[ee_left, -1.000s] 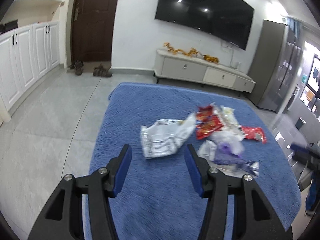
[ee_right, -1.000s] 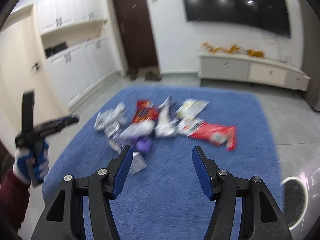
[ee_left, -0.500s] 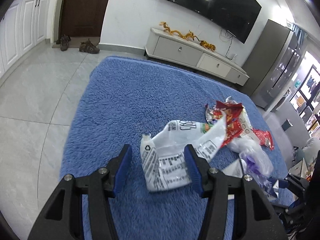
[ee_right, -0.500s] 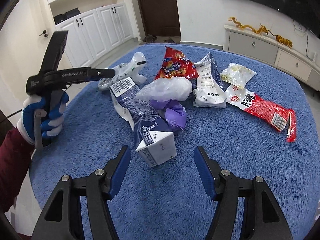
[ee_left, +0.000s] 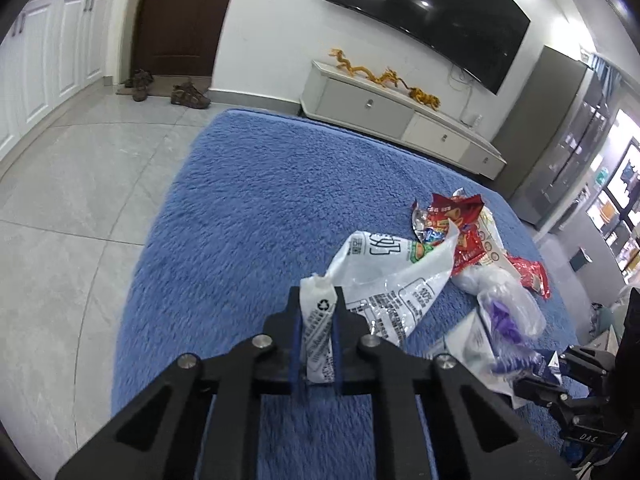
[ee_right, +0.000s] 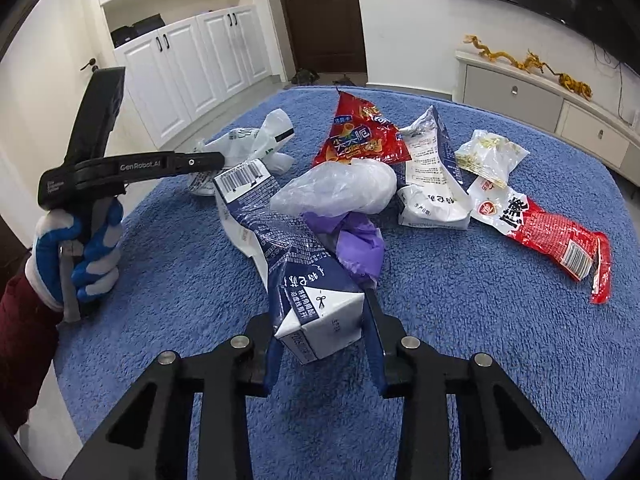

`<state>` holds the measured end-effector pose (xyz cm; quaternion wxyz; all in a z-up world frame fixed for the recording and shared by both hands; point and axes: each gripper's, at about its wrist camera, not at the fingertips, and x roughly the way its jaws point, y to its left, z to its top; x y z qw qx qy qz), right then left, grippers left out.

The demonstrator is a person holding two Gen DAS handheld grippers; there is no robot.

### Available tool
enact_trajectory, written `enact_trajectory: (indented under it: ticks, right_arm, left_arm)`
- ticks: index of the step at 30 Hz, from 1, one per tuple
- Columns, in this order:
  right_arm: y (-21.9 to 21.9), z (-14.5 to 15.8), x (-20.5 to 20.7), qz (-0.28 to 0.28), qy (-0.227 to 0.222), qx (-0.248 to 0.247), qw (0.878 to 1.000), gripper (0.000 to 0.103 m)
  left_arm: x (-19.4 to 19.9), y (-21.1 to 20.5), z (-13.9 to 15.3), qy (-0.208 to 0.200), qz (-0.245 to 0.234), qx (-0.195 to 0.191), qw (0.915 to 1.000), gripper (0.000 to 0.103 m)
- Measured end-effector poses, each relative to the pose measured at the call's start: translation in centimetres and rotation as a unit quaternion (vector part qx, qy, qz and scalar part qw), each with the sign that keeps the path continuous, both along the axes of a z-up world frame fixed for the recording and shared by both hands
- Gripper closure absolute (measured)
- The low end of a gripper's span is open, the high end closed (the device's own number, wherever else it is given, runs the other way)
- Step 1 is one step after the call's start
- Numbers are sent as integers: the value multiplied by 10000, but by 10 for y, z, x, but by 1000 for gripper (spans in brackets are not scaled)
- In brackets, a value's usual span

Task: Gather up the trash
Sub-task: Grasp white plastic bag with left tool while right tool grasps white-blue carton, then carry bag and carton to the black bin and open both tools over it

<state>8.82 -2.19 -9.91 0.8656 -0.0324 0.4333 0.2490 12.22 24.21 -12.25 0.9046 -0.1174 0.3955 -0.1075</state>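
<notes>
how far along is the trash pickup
Just starting: nothing looks collected yet. The left hand-held gripper is shut on the white plastic bag; the right hand-held gripper clamps the blue milk carton. The red snack bags and other wrappers remain.

my left gripper (ee_left: 317, 334) black, blue pads | white wrapper (ee_left: 384, 280) black print | carton (ee_right: 304, 280) navy/white | rug (ee_right: 460, 320) blue | chip bag (ee_right: 360, 136) red | crumpled bag (ee_right: 360, 248) purple, maybe plastic
</notes>
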Motion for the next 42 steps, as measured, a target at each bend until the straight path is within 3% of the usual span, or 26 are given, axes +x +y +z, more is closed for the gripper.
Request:
enact_trajectory:
  ticks: [8, 17, 21, 27, 33, 42]
  right_arm:
    - [-21, 12, -33, 126, -77, 4, 9999, 71]
    - [-74, 38, -68, -460, -404, 347, 9975, 71]
    - [-106, 49, -74, -798, -553, 594, 9935, 71]
    - [-168, 65, -87, -1460, -826, 770, 9828, 71]
    - [-248, 62, -106, -2423, -994, 793, 9618, 71]
    - [-396, 26, -146, -4244, -858, 715, 8986, 71]
  left_arm:
    - [-59, 4, 19, -266, 215, -130, 9993, 92]
    - [-121, -14, 57, -733, 86, -90, 9972, 92]
    - [-127, -38, 81, -938, -142, -61, 9955, 92]
    - [-119, -108, 109, -1163, -812, 29, 9899, 92]
    - [-96, -208, 118, -1102, -1671, 228, 9795, 92]
    - [-73, -395, 110, -856, -3028, 641, 9470, 92]
